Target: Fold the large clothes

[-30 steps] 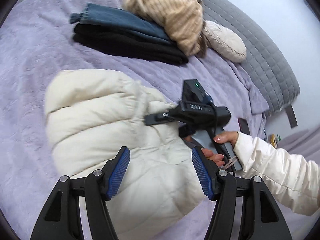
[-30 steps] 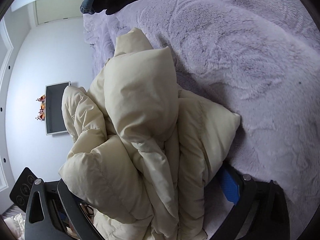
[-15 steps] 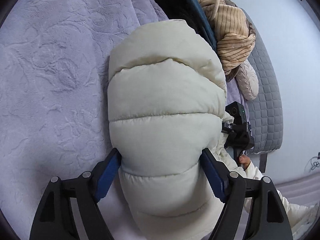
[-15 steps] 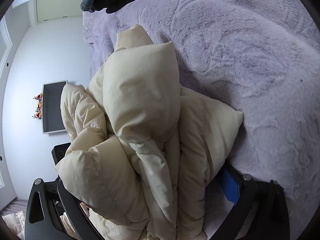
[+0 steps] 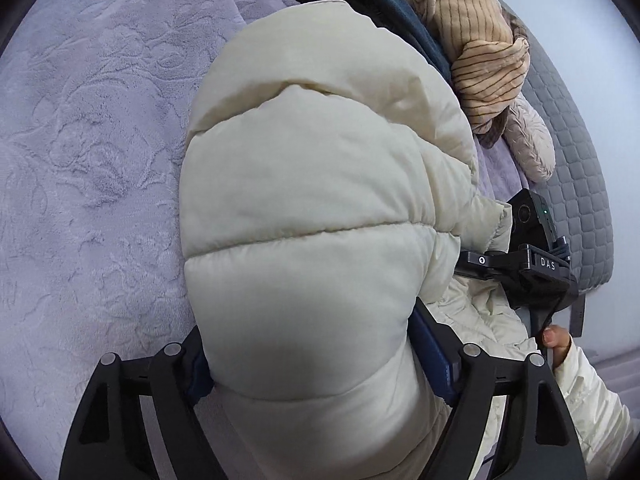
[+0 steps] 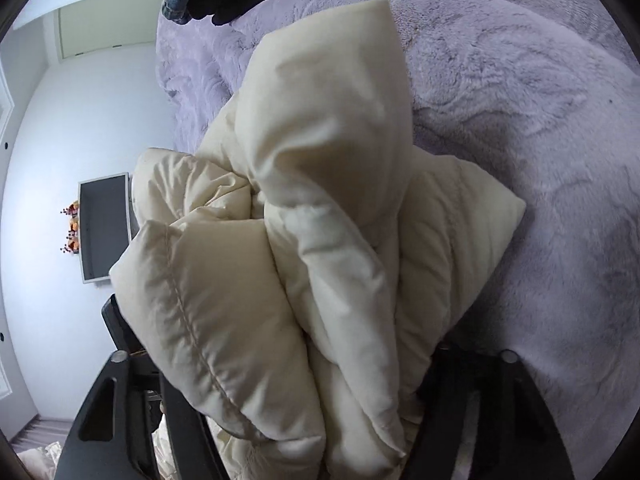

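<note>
Both wrist views look closely down their fingers at the shared cream puffer jacket (image 5: 312, 208) (image 6: 320, 240) (lavender blanket (image 5: 88, 160) (image 6: 540, 120) behind).

Your puffy coat (image 5: 312, 208) is cream white, soft and fat, with sewn lines across it that make big pillow bumps. You have it folded up into a thick bundle. The bundle lies on the fuzzy purple blanket (image 5: 92, 152), and its far end reaches close to the pile of dark folded clothes (image 5: 384, 4). From your right side you see the coat (image 6: 320, 240) bunched in many thick layers, one fat fold on top of the others, with a corner poking out onto the blanket (image 6: 540, 128).
</note>
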Tool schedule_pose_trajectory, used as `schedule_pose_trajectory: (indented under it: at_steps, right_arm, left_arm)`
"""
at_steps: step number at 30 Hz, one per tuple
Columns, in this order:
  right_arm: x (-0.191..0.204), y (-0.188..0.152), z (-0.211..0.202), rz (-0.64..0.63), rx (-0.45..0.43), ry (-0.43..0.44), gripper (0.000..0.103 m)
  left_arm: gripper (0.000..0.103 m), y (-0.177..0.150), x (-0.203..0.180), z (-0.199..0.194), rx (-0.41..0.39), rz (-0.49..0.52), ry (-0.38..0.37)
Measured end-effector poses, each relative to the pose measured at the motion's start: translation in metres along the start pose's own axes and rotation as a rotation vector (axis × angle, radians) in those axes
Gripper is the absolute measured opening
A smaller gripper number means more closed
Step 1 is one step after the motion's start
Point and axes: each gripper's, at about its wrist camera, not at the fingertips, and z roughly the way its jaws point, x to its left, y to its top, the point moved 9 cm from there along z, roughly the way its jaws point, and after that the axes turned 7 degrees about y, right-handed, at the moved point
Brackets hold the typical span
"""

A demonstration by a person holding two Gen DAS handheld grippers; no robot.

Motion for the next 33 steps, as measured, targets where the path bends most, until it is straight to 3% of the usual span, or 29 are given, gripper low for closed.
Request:
schedule_pose_trajectory:
  at_steps: [3,10,20,26,33]
  right_arm:
    - [0.012,-0.012,0.0,-0.011,-0.001,0.003,0.052]
    - [0.047,-0.051,0.02,-0.006,0.015,0.059,0.052]
    - [0.078,-0.113,0.104,-0.018,0.09,0.097,0.052]
    - [0.063,-0.124,0.151,0.007,0.121,-0.001,0.052]
    - [0.065,-0.123,0.132,-0.003,0.109,-0.15,0.064]
  left_arm:
    - [0.082,-0.005,0.001,-0.019,-0.012,0.026,0.032]
    - [0.082,-0.027,0.018,-0.074,-0.039,0.018,0.092]
    - [0.082,-0.085,0.1,-0.136,-0.039,-0.048,0.235]
    - [0.085,-0.112,0.149,-0.114,-0.002,-0.13,0.316]
    - [0.087,-0.112,0.145,-0.106,-0.018,-0.132,0.331]
